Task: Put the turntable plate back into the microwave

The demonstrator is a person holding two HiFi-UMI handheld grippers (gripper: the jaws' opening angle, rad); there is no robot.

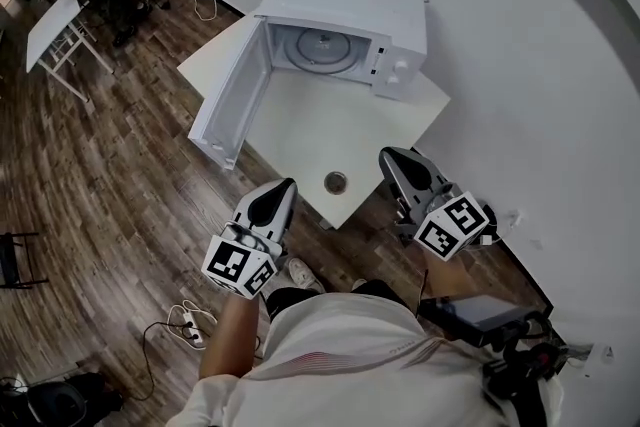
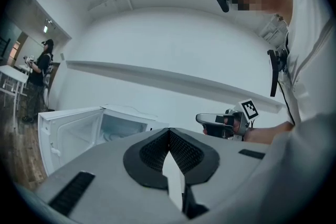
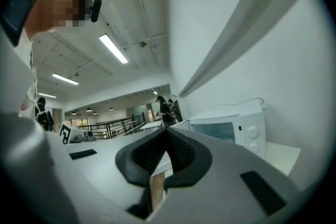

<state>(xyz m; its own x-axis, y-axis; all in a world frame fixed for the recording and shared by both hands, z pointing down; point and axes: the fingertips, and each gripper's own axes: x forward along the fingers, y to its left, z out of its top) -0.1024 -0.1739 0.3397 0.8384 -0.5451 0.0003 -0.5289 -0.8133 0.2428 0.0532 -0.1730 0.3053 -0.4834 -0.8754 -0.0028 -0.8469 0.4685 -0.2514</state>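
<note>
Left gripper (image 1: 283,187) and right gripper (image 1: 392,157) are hovering shut and empty; the turntable plate (image 1: 322,47) is sitting inside the microwave (image 1: 400,25).
The plate is lying flat on the cavity floor, with the door (image 1: 232,105) hanging wide open over the white table (image 1: 330,130). Both grippers are pointing level at the table's near edge, each with its jaws pressed together and gripping nothing, well apart from the plate.

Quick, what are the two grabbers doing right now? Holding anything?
Left gripper: closed, holding nothing.
Right gripper: closed, holding nothing.
</note>
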